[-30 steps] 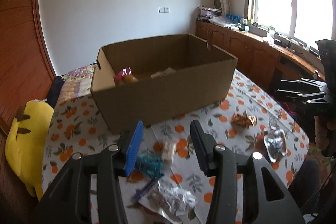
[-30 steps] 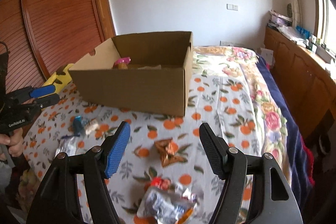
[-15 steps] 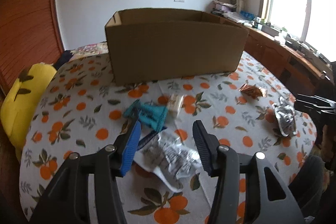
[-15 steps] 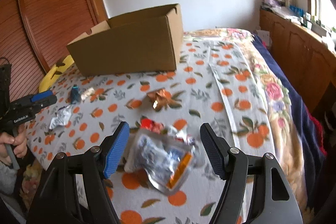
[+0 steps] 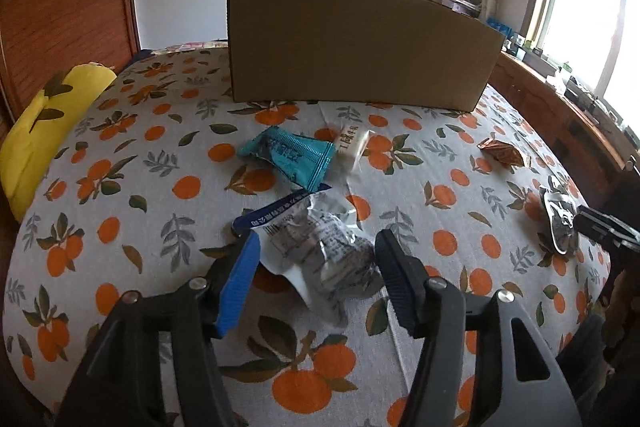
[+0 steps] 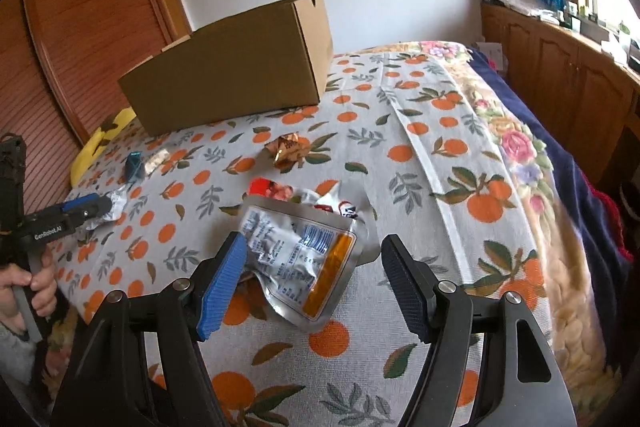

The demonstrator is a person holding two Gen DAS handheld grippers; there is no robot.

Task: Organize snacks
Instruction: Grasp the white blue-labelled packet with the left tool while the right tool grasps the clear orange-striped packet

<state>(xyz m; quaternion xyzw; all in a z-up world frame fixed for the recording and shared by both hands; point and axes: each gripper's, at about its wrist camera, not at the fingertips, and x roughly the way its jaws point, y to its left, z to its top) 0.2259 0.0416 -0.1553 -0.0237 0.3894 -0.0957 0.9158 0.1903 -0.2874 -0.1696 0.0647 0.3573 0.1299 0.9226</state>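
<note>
The cardboard box [image 5: 356, 47] beyond both grippers shows outer walls only; its contents are hidden. Print on the silver packet [image 5: 320, 247] between the left gripper's [image 5: 316, 281] fingers is too small to read.

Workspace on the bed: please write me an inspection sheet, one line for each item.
Surface: orange-print cloth spread over the bed.
Job's things: cardboard box at the far side; teal packet touching a small white packet; brown wrapper; silver pouch with blue strip; silver pouch with orange strip, a red-and-white wrapper behind it.
Clutter: yellow cushion at the bed's edge.
Grippers: left gripper open, jaws just opening, astride the blue-strip pouch; right gripper open, astride the orange-strip pouch.
Cables: nothing seen.
Surroundings: wooden wardrobe doors, wooden cabinets below a window.
</note>
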